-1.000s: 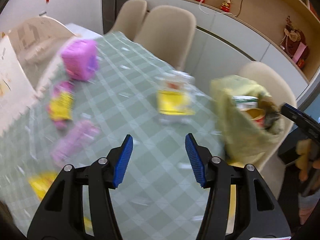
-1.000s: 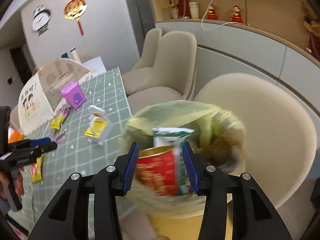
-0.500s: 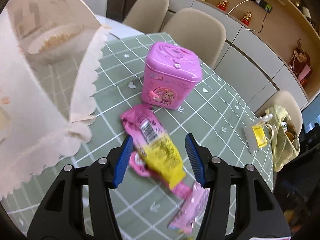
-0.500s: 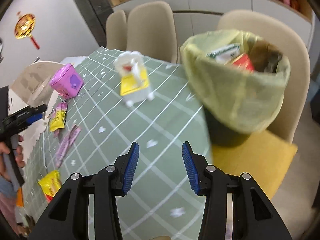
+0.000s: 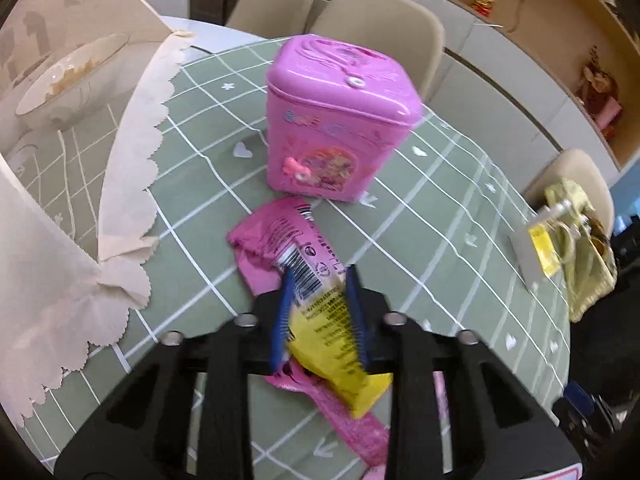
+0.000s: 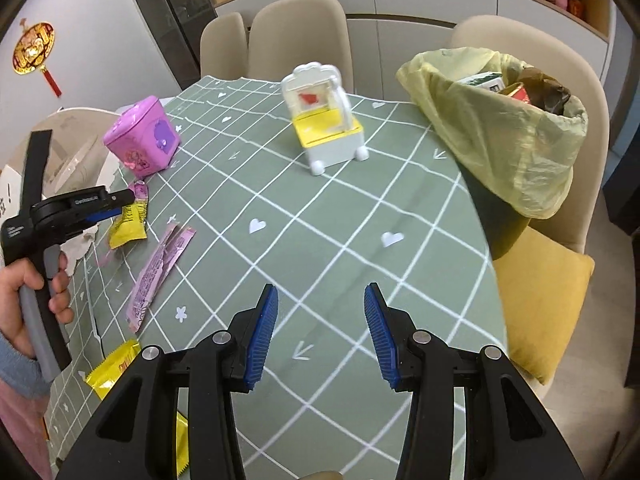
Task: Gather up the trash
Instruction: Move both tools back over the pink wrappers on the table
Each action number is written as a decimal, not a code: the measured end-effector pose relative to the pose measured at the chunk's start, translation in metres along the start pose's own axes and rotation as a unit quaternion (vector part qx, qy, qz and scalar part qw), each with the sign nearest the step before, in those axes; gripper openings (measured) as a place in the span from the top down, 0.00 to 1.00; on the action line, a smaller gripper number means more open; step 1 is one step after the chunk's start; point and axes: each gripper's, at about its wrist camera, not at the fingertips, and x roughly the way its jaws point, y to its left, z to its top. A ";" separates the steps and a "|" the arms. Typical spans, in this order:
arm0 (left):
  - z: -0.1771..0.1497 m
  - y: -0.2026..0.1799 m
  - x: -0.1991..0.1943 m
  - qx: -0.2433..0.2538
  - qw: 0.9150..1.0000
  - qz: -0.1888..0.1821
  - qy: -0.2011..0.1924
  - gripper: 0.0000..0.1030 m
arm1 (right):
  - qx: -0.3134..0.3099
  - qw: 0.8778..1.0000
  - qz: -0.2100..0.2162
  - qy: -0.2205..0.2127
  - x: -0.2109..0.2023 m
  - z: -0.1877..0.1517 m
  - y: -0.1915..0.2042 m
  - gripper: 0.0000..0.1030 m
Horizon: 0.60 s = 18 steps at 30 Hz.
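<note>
On the left of the counter (image 6: 320,216), the left hand-held gripper (image 5: 320,312) has just been closing, and its blue pads now pinch a pink and yellow snack wrapper (image 5: 320,304) lying just in front of the pink toy box (image 5: 336,128). The right hand-held gripper (image 6: 320,332) hovers with its fingers spread and nothing between them. At the far right, the yellow trash bag (image 6: 500,132) stands beside the counter edge.

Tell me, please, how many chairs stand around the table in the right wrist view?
3: two side by side beyond the table's far edge, one on the right behind the yellow trash bag. Others may be out of frame.
</note>
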 end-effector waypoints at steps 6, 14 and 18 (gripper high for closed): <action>-0.029 -0.003 -0.027 0.034 0.997 -0.072 0.023 0.96 | 0.012 1.000 -0.029 0.000 0.009 -0.001 0.007 0.58; -0.058 0.010 -0.059 0.046 0.996 -0.075 0.011 0.98 | 0.024 0.999 -0.028 -0.001 0.019 -0.001 0.025 0.58; -0.066 0.028 -0.061 0.035 0.998 -0.057 0.007 0.98 | 0.028 0.999 -0.017 0.011 0.035 0.006 0.050 0.58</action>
